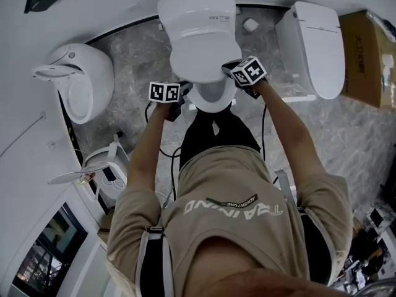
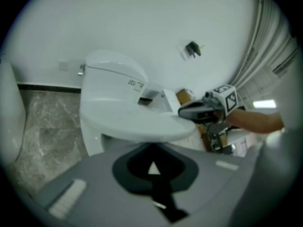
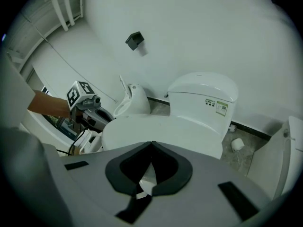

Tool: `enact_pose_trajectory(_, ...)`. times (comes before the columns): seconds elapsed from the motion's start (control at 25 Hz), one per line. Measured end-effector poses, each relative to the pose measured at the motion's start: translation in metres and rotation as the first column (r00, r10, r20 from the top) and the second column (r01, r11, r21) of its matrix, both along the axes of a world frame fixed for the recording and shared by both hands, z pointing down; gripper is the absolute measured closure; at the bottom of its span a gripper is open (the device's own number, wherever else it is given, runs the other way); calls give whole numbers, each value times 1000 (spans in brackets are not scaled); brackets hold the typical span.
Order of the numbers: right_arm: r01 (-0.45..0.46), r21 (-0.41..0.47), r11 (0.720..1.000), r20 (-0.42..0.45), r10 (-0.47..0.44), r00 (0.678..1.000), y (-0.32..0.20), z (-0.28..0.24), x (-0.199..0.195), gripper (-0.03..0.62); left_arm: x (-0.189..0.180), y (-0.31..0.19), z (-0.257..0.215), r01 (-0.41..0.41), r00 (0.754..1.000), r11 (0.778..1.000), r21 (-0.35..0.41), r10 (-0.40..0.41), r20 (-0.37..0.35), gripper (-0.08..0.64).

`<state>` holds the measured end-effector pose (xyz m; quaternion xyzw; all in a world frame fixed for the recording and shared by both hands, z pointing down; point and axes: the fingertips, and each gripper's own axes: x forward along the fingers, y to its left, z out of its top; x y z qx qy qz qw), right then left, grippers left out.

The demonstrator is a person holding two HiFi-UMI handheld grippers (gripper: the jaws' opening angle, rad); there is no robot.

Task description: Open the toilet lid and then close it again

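A white toilet stands against the wall, tank (image 1: 197, 14) at the back. Its lid (image 1: 201, 54) hangs part way over the bowl, and the seat's front (image 1: 210, 99) shows beneath it. My left gripper (image 1: 179, 104) is shut and empty, just off the lid's left front edge. From the left gripper view the lid (image 2: 132, 119) lies just beyond the closed jaws (image 2: 152, 145). My right gripper (image 1: 234, 70) sits at the lid's right edge, its dark fingers (image 2: 196, 110) against the rim. In the right gripper view its jaws (image 3: 151, 143) meet, with the lid (image 3: 161, 129) beyond them.
A urinal (image 1: 80, 82) hangs on the wall at the left. A second toilet (image 1: 315, 48) stands at the right, with a cardboard box (image 1: 371, 57) beyond it. A paper roll (image 1: 250, 25) lies on the marble floor. Another white fixture (image 1: 102, 163) and cables are at my lower left.
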<state>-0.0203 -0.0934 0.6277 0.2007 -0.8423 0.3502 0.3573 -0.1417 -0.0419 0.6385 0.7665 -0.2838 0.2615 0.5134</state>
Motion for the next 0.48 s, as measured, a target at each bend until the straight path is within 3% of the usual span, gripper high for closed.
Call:
enact_pose_trajectory(0.16, 46, -13, 999, -45, -47, 998, 30, 14, -1, 578, -3, 31, 14, -39, 999, 999, -30, 40, 34, 555)
enact_pose_trajectory(0.48, -34, -41, 999, -49, 32, 998, 56, 34, 2, 578, -3, 61, 34, 3, 1000, 996, -92, -1, 24, 555)
